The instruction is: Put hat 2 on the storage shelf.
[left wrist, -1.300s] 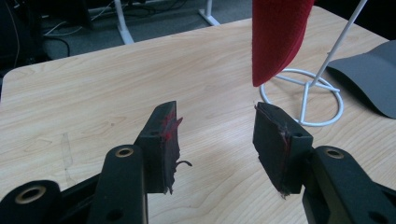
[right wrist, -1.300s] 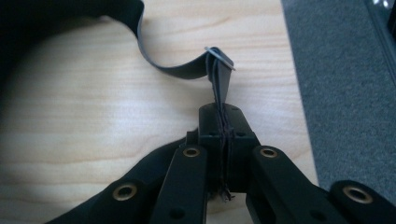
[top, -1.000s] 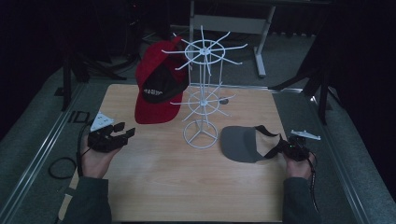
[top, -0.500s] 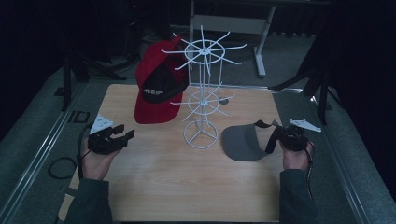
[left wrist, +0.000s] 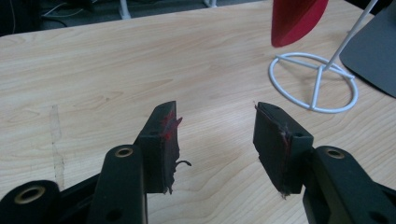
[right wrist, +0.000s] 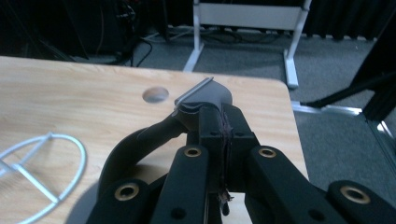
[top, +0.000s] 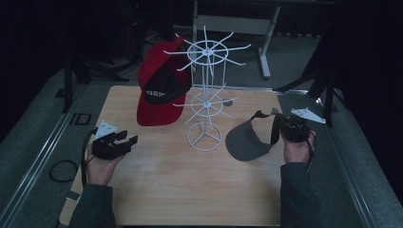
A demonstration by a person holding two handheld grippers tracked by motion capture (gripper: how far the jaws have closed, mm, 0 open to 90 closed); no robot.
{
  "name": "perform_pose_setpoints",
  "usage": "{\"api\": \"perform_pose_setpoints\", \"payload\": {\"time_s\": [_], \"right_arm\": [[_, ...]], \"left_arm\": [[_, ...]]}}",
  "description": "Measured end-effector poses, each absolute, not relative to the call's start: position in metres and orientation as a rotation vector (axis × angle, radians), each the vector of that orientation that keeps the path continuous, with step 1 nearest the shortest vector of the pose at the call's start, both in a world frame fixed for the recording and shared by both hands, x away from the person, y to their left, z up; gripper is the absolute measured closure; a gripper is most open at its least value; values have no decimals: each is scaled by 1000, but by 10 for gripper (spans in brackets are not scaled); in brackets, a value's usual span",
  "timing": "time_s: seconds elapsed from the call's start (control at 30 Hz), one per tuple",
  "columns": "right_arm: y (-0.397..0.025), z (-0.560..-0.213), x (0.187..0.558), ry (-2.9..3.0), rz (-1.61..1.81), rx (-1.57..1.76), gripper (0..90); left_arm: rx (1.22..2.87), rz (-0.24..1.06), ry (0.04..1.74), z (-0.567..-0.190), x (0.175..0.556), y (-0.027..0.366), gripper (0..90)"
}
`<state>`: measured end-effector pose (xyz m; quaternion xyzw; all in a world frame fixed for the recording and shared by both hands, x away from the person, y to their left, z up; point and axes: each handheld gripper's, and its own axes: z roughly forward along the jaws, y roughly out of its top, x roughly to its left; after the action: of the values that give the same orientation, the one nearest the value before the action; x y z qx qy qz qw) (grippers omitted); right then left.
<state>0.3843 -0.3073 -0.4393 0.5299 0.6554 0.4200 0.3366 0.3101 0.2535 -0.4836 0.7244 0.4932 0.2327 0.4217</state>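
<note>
A white wire rack [top: 205,102] stands mid-table, its ring base [left wrist: 314,82] also in the left gripper view. A red cap [top: 159,90] hangs on the rack's left side. A grey visor [top: 248,139] is lifted at the table's right, brim toward the rack. My right gripper [top: 285,129] is shut on the visor's band [right wrist: 196,109]. My left gripper [top: 124,143] is held above the table's left side, open with nothing between its pads [left wrist: 161,140].
The wooden table [top: 190,190] has a small round hole [right wrist: 155,94] near its far right corner. A metal rail [top: 38,161] runs along the left side. A white desk frame [top: 266,42] stands on the floor behind.
My right gripper has lifted and drawn the visor slightly up and to the right, tilting its band upward. The left gripper has stayed in place.
</note>
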Motion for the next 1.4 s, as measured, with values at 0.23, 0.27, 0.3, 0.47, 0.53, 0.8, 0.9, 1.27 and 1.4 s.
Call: {"api": "perform_pose_setpoints", "payload": {"time_s": [0.23,0.27,0.3,0.47,0.53,0.8,0.9,1.27,1.4], "right_arm": [[-297,-418,386,1697,1143,1319,888],[-296,-415,385,1698,1150,1311,888],[-294,-413,385,1694,1158,1305,888],[-289,-404,383,1693,1193,1270,889],[-287,-401,382,1694,1208,1261,888],[-285,-390,376,1693,1276,1229,889],[-283,-385,372,1693,1297,1209,889],[-276,-376,364,1696,1350,1167,889],[-279,-375,361,1694,1385,1172,889]], "left_arm": [[1808,562,1260,-499,312,249,504],[1813,563,1261,-501,313,248,504],[1815,561,1261,-503,313,247,504],[1835,567,1268,-511,315,244,503],[1840,571,1273,-513,316,244,502],[1843,569,1296,-523,318,243,502],[1846,573,1297,-526,318,243,500],[1872,573,1310,-532,319,243,492],[1871,572,1312,-533,319,243,492]]}}
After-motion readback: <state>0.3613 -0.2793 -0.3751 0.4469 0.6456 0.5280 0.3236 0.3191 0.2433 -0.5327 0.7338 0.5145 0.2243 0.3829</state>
